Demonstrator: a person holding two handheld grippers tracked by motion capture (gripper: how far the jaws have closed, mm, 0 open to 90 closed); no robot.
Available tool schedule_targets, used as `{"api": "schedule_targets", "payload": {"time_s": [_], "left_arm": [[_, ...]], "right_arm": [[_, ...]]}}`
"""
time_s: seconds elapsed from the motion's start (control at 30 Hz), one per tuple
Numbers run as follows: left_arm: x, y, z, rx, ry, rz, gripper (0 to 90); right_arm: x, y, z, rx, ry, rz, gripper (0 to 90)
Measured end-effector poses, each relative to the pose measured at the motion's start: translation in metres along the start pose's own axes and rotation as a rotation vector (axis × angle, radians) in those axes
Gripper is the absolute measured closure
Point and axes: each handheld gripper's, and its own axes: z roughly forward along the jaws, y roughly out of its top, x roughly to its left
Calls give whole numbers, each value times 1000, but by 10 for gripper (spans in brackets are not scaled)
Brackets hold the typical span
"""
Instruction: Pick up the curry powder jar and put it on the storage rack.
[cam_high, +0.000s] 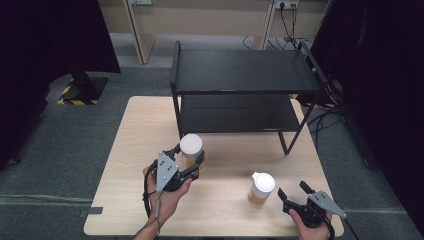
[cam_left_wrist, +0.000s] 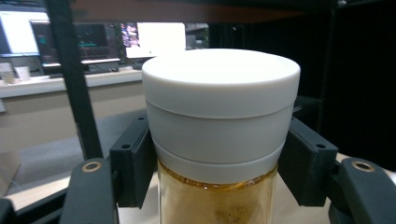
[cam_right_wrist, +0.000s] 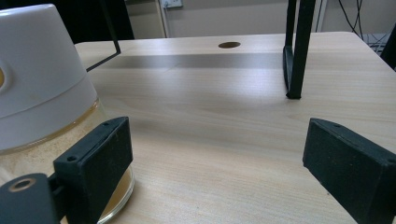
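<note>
between pads of left hand-held gripper (cam_high: 186, 159), white-lidded jar (cam_high: 191, 148) pinched just under lid, near black shelf rack (cam_high: 240, 90) on table (cam_high: 145, 130). keep jar upright, clear lower shelf edge. right hand-held gripper (cam_high: 294, 192) spread, empty, beside second jar (cam_high: 261, 188).

Even overhead light brightens the desk (cam_high: 150, 200); surroundings at 9 and 3 o'clock fall into darkness. The rack (cam_high: 240, 70) casts a soft shadow. Left gripper view's background is blurred.
</note>
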Motion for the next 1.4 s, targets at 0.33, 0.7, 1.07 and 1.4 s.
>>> {"api": "schedule_targets", "payload": {"time_s": [0.33, 0.7, 1.07, 1.4], "left_arm": [[-8, 20, 9, -51, 71, 28, 347], [-12, 47, 20, -114, 101, 46, 347], [-12, 67, 29, -152, 124, 49, 347], [-10, 78, 35, -173, 145, 42, 347]], "right_arm": [[0, 0, 0, 0, 0, 0, 84], [-1, 0, 0, 0, 0, 5, 84], [0, 0, 0, 2, 0, 4, 84], [-1, 0, 0, 2, 0, 5, 84]]}}
